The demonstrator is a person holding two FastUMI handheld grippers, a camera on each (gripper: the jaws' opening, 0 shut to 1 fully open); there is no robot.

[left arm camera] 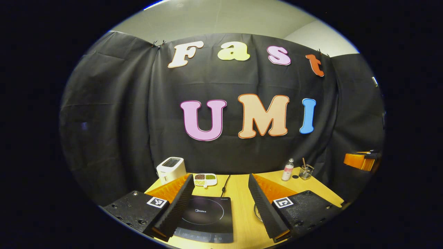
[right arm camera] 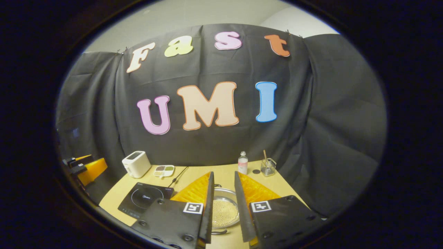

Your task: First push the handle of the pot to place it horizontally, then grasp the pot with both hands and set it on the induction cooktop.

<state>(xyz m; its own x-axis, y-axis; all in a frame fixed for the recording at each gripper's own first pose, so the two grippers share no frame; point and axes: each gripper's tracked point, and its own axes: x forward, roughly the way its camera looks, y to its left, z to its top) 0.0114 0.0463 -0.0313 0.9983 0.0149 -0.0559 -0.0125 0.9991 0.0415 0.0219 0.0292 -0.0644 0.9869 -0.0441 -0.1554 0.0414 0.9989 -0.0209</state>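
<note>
In the right gripper view a round metal pot (right arm camera: 225, 211) sits on the wooden table (right arm camera: 193, 174), low in the gap between my fingers. A small dark handle (right arm camera: 218, 232) pokes out at its near rim. My right gripper (right arm camera: 224, 173) hovers above the pot, open with a narrow gap and touching nothing. The black induction cooktop (right arm camera: 145, 200) lies to the pot's left. In the left gripper view the cooktop (left arm camera: 207, 218) lies between the wide-open fingers of my left gripper (left arm camera: 219, 175), which holds nothing. A sliver of the pot (left arm camera: 256, 211) peeks past the right finger.
At the table's back stand a white toaster (left arm camera: 170, 169), a divided snack dish (left arm camera: 205, 179), a small bottle (left arm camera: 287, 170) and a glass holder with sticks (left arm camera: 306, 172). The cooktop's cable (left arm camera: 225, 183) runs toward the back. The other gripper's orange body (left arm camera: 361, 160) hangs at far right.
</note>
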